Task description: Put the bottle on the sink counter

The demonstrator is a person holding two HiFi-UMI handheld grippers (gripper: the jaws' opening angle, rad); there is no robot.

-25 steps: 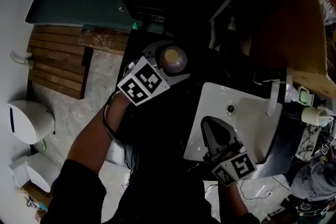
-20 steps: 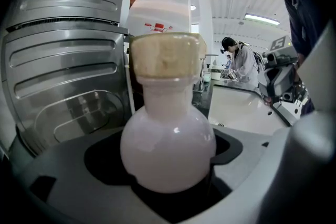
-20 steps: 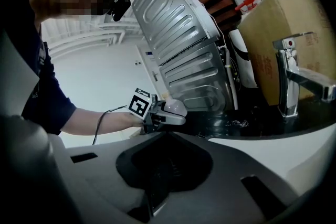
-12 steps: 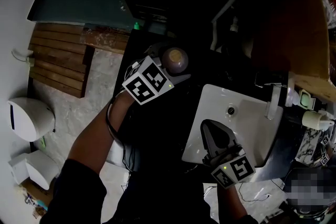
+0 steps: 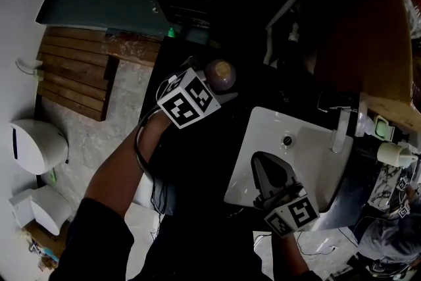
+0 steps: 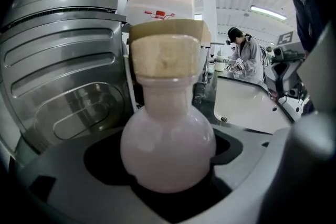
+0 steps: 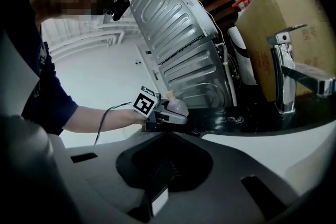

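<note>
Bottle: a small round-bellied bottle (image 6: 168, 134) of pale pinkish glass with a tan cork-like stopper. It stands upright in the left gripper's hold.
Left gripper: the left gripper (image 5: 214, 85) has its jaws spread wide round the bottle's belly, one on each side and pressing on it.
Where the bottle is: over the dark counter (image 5: 266, 85), just to the left of the white sink (image 5: 316, 161). Whether its base touches the counter cannot be told.
Right gripper: the right gripper (image 5: 271, 171) has its jaws drawn together with nothing between them. It hovers over the near edge of the sink, well apart from the bottle.
Sink: a white basin set in the dark counter, with a drain hole and a chrome tap (image 7: 286, 68) at its far side.
Behind the bottle: a ribbed metal panel (image 6: 58, 60) stands tilted, close beside the left gripper.
Beside the tap: a brown cardboard box (image 7: 278, 18).
Floor at left: a slatted wooden mat (image 5: 72, 76) and a white toilet (image 5: 36, 148).
</note>
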